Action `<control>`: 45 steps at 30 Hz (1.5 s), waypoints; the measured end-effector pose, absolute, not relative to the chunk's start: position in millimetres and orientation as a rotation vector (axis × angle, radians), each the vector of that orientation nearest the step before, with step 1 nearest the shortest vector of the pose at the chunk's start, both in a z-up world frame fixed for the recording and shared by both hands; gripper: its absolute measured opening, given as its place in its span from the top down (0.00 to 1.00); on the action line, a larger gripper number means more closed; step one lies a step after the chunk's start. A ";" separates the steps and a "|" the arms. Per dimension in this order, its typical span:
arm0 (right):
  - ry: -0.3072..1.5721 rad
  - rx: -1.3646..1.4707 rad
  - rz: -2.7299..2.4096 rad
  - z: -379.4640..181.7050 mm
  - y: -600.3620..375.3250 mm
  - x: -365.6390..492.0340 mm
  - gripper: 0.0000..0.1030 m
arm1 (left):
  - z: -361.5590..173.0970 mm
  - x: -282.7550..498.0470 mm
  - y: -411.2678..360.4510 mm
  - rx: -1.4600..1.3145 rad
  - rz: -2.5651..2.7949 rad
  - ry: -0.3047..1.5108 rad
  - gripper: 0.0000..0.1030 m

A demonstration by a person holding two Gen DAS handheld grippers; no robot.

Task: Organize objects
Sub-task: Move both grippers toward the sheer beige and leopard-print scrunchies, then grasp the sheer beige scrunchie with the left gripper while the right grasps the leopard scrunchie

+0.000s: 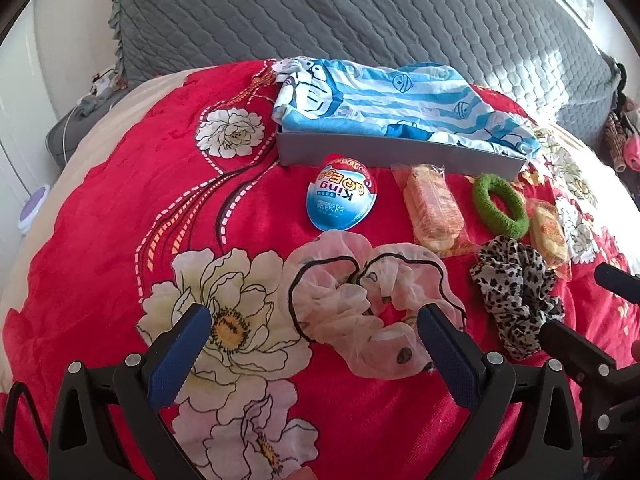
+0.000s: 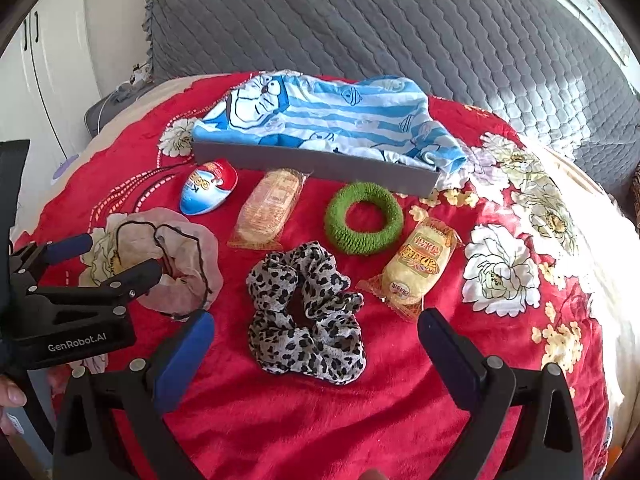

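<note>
Both claws stood released, the left gripper (image 1: pixel 314 334) straddling the sheer pink scrunchie (image 1: pixel 360 304) and the right gripper (image 2: pixel 316 344) the leopard scrunchie (image 2: pixel 306 316), probably poised to lift them toward the far grey box (image 2: pixel 312 166).

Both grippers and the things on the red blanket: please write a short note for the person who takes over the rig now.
Left gripper: open, empty, poised at the sheer pale pink scrunchie.
Right gripper: open, empty, poised at the leopard-print fabric scrunchie.
On the red floral blanket, loose: blue and red egg-shaped toy pack, two wrapped yellow snack cakes, green fuzzy hair ring.
The grey shallow box holds only a blue striped cartoon cloth.
Done: apparently nothing sorted yet.
Left: probably grasp the scrunchies, then sort the rest.
</note>
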State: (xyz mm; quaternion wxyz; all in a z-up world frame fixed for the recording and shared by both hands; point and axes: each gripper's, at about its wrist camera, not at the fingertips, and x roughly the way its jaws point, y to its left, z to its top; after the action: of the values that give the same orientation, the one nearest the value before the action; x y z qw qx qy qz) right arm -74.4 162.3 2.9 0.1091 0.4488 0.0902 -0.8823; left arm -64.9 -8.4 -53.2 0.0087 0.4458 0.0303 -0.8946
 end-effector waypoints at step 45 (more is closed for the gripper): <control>0.325 1.421 -2.577 -39.7 158.4 -106.9 0.14 | -93.1 -101.9 -0.4 1.491 -2.813 0.125 0.06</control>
State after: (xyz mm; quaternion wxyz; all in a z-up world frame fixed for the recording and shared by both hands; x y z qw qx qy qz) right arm -106.9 158.4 -39.7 0.0905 0.4781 0.1092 -0.8668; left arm -101.9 -0.4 -93.1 -0.0225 0.4678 0.0392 -0.8827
